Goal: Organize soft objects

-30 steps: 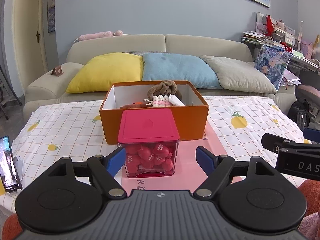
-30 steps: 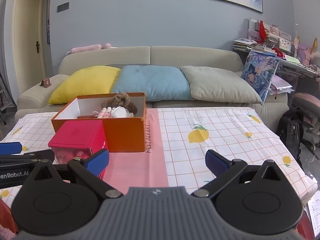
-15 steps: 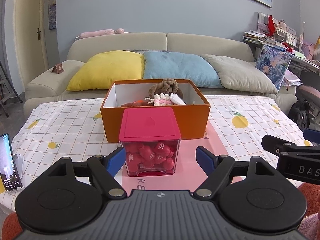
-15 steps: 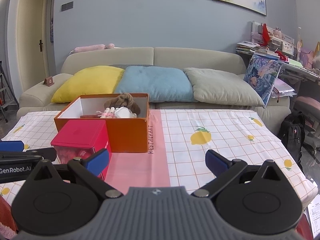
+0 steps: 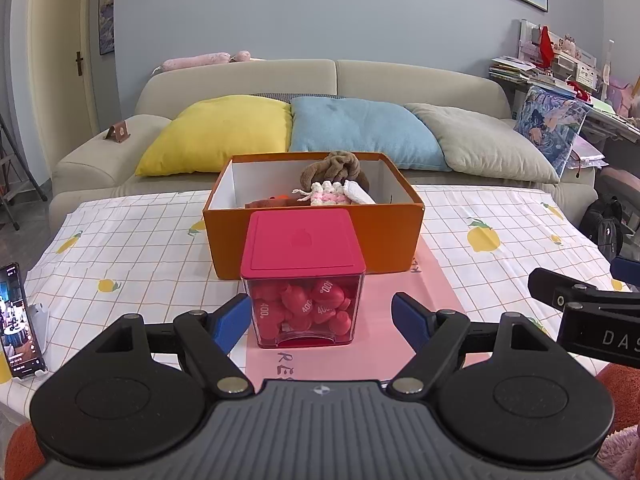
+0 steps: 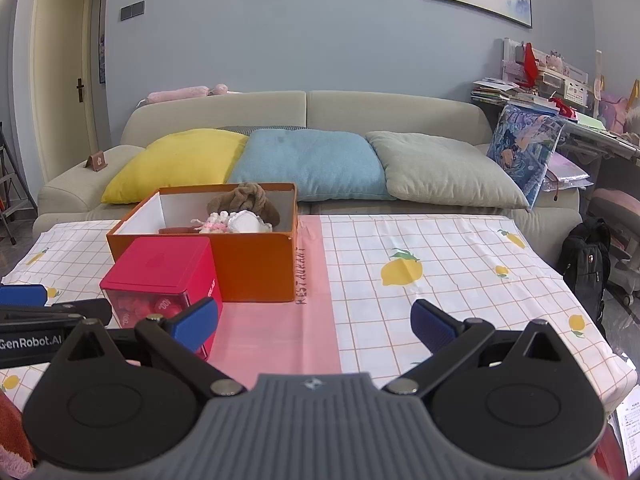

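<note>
Both grippers have drifted up and back a touch, so the box [image 5: 384, 240] sits lower in view. Ahead of the left gripper [image 5: 320, 320], whose fingers gape empty, stands a hard clear tub [image 5: 303, 276] — glossy red lid. Beyond it, fuzzy brown plush [image 5: 334, 168] and knit pieces already fill the cardboard box. The right gripper [image 6: 316, 320] is wide apart, empty too — little seems left.

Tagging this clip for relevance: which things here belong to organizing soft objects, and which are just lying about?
Job:
orange box
brown plush
pink-white knitted piece
clear container with red lid

Lying about:
phone
sofa cushions
backpack
</note>
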`<state>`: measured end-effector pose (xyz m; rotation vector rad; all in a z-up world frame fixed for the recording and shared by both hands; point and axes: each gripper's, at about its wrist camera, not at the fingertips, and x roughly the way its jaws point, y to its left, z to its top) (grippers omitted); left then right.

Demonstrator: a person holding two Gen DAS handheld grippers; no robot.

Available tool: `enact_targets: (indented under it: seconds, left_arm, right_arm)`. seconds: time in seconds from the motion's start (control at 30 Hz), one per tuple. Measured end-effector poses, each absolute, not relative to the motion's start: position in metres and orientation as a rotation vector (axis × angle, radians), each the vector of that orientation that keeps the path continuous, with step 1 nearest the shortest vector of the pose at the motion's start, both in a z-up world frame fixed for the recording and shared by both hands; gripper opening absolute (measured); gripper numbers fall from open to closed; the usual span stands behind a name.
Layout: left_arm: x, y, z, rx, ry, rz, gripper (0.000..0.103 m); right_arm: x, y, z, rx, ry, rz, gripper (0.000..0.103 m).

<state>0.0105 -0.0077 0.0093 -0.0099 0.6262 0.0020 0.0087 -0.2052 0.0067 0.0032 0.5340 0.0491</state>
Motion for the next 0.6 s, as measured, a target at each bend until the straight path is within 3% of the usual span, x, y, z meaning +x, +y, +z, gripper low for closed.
enact_targets:
  seconds: [0.6]
  left_arm:
    - [0.0100,-0.0056,0.0090,-0.012,0.623,0.006,0.093]
  right_arm:
    - [0.0071,-0.2043,0.0050,0.006,0.541,0.042,0.100]
